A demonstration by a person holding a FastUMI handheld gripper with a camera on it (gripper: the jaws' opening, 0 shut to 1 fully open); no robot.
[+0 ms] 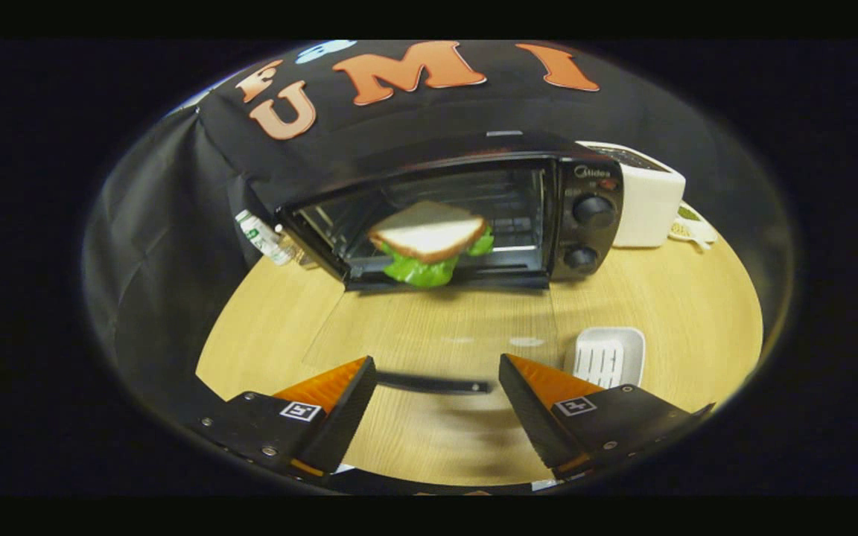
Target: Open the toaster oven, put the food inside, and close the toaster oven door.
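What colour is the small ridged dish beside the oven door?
White dish, gripper view; gripper open.

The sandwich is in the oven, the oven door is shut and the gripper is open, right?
Not quite. In the gripper view the toaster oven door is folded down open, not shut. The sandwich does sit at the oven's mouth, and the gripper is open, holding nothing.

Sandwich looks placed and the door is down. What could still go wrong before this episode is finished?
The sandwich sits at the toaster oven's front edge with lettuce overhanging, so the closing door may pinch or push it. The tongs are open just above the door handle; a slipped lift could let the glass door drop. The white tray beside the door could get knocked.
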